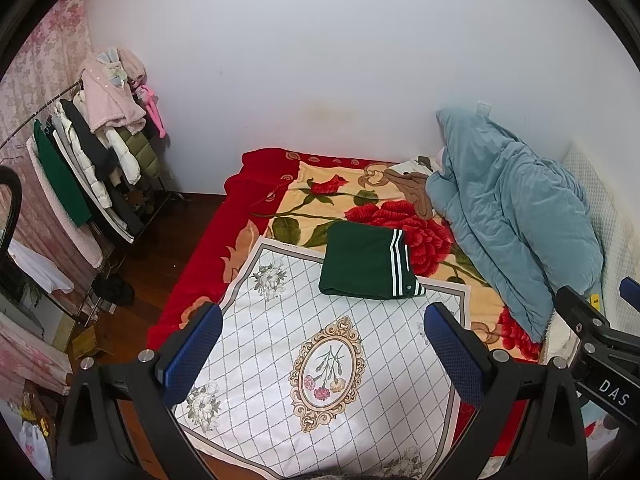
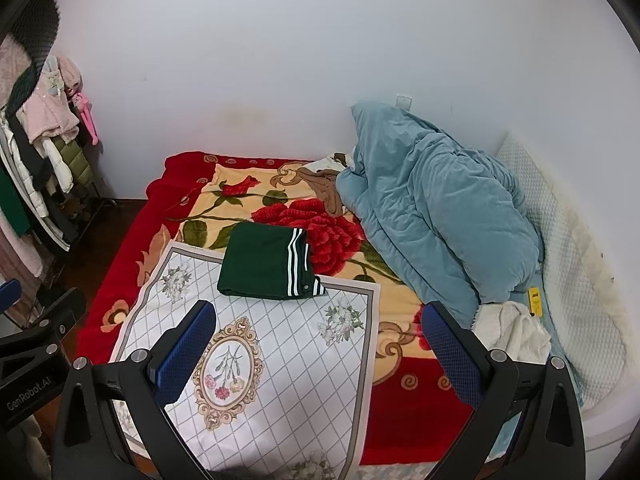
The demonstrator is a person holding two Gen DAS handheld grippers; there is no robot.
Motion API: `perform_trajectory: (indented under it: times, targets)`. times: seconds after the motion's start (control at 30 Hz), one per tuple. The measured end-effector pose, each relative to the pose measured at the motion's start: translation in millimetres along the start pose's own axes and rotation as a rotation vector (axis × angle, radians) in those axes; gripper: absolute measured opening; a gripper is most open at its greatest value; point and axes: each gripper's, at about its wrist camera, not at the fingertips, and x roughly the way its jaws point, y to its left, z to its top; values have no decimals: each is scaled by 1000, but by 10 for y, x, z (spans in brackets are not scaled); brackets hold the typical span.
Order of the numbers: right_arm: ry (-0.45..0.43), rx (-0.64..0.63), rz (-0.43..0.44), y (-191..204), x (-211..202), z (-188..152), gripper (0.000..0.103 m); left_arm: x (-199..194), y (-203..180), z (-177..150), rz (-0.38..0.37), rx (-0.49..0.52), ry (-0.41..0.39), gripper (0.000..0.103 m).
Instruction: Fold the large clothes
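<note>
A dark green garment with white stripes [image 1: 370,261] lies folded into a neat rectangle at the far edge of a white diamond-pattern cloth [image 1: 320,360] spread on the bed. It also shows in the right wrist view [image 2: 266,261], on the same cloth [image 2: 280,380]. My left gripper [image 1: 322,346] is open and empty, held above the near part of the cloth. My right gripper [image 2: 318,344] is open and empty too, above the cloth's right side. Both are well short of the garment.
A red floral blanket [image 1: 360,200] covers the bed. A bunched blue quilt [image 1: 516,216] lies at the right against the wall, with a white towel [image 2: 516,332] near it. A clothes rack [image 1: 92,152] stands at the left over the wooden floor.
</note>
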Motion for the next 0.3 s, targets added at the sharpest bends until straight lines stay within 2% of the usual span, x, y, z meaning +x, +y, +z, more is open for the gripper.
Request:
perform_trajectory:
  times: [0.3]
  targets:
    - [-2,2,-5,3,-23,-29,103,-71,-14,10,11,-6,-9,102]
